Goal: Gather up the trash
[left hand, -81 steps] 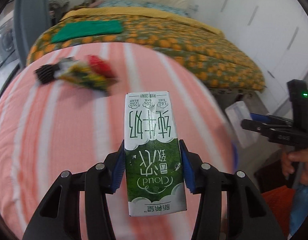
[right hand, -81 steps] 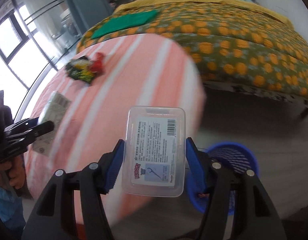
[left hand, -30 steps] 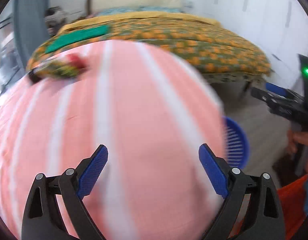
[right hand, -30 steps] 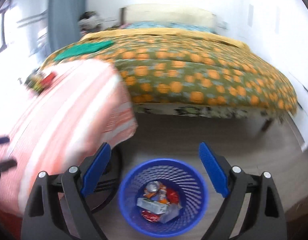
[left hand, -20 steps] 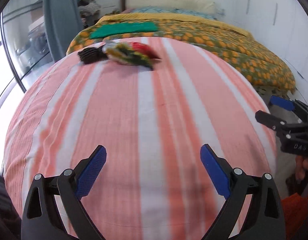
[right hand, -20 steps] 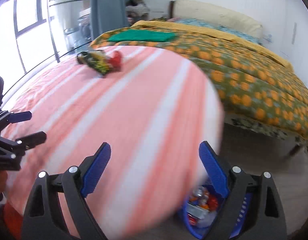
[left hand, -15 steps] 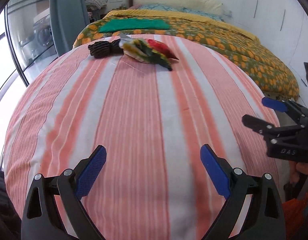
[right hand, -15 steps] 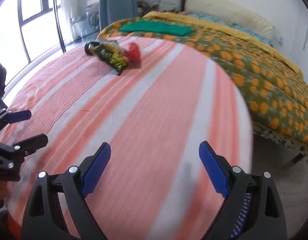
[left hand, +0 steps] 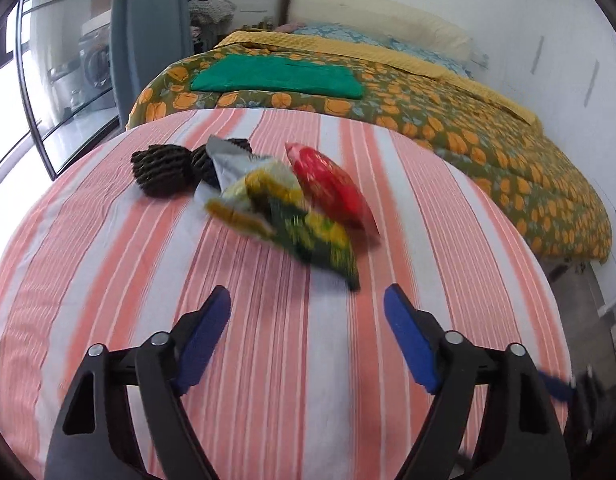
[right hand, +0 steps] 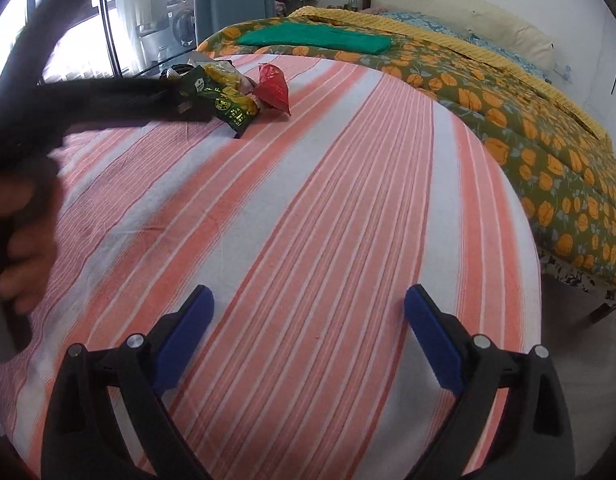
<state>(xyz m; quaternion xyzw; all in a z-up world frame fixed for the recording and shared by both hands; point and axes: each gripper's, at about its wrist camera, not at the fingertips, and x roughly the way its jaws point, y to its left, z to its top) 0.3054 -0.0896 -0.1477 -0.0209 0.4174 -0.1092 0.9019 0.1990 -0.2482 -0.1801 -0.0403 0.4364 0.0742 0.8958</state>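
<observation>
The left tool [left hand: 307, 312] is nearing the green snack bag [left hand: 291, 224], its jaws closing with nothing between them yet. The red wrapper [left hand: 328, 188] touches that bag on the striped counter [left hand: 107, 280]. The right tool [right hand: 308, 316] waits empty, jaws opening. Next: straddle the bag, then clamp.

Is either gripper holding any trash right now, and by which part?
Nothing is held. The left gripper is closing short of the green wrapper; the right gripper is opening over bare cloth.

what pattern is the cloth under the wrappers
Orange-pink and white stripes on the cloth, clearest in the right wrist view.
</observation>
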